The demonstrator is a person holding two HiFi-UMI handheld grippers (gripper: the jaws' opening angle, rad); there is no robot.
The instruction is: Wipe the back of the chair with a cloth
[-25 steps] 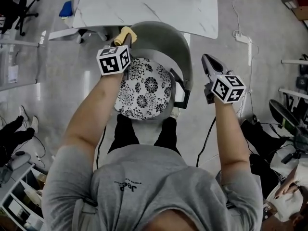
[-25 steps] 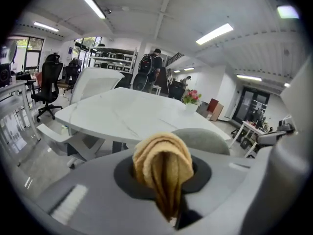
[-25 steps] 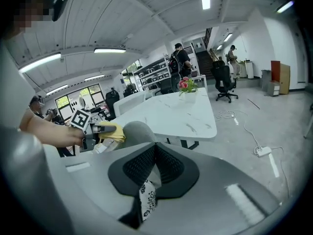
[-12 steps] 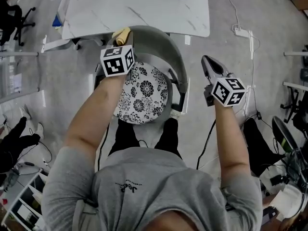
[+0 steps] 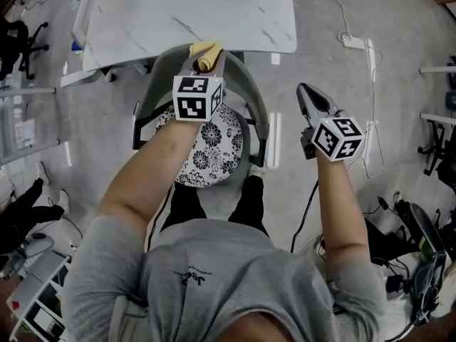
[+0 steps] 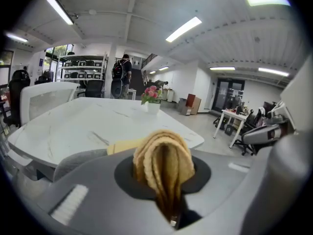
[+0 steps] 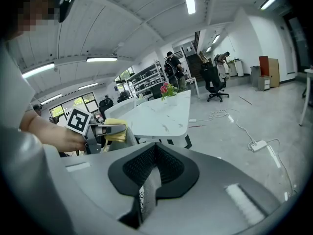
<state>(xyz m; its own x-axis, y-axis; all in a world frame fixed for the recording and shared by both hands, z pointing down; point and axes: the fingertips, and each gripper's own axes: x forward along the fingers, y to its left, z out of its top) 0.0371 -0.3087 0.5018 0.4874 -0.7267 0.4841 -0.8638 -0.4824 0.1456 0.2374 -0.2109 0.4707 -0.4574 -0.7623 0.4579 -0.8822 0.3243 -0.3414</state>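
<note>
At chair back [image 5: 254, 100], left gripper [image 5: 204, 60] clamping cloth [image 5: 207, 49]

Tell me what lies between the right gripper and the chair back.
Only bare floor, as the head view shows: the right gripper hangs shut beside the chair back; the left gripper holds the cloth at its top.

Place: I read this as an open-plan office that doubles as a lab workspace.
Ceiling: long strip lights [image 6: 183, 29] on ribbed panels.
Furniture: white marble-pattern table [image 5: 185, 13]; black swivel chair [image 7: 215, 84]; a further desk [image 6: 234, 117].
Storage: loaded shelving racks [image 6: 83, 63] at the far wall.
Floor: grey concrete, with a power strip [image 5: 353, 41] and a loose cable [image 5: 371, 105].
Occupants: a person with a backpack [image 6: 119, 80] by the racks.
</note>
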